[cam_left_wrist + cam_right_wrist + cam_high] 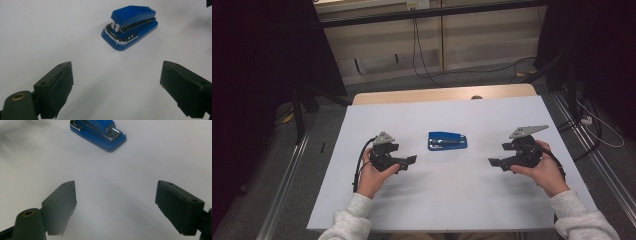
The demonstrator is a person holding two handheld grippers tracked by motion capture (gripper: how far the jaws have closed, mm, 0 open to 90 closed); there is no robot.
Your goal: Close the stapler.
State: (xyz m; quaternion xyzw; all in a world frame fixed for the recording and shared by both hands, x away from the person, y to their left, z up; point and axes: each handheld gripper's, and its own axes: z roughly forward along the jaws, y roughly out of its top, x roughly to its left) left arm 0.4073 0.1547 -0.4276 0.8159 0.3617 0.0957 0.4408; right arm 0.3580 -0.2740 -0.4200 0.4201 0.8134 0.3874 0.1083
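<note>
A blue stapler (447, 141) lies flat in the middle of the white table, its length running left to right. My left gripper (411, 160) hovers to its left, held in a hand, open and holding nothing. In the left gripper view the stapler (130, 26) sits ahead, beyond the spread jaws of the left gripper (116, 86). My right gripper (493, 163) rests to the stapler's right, also open with nothing in it. The right gripper view has the stapler (98, 133) at the top, ahead of the right gripper (115, 205).
The white table (447, 200) has a wooden strip along its far edge (442, 94). Beyond it, cables (422, 60) hang down onto a grey floor. Metal rails (287, 185) run beside the table on both sides. Dark curtains stand at the back corners.
</note>
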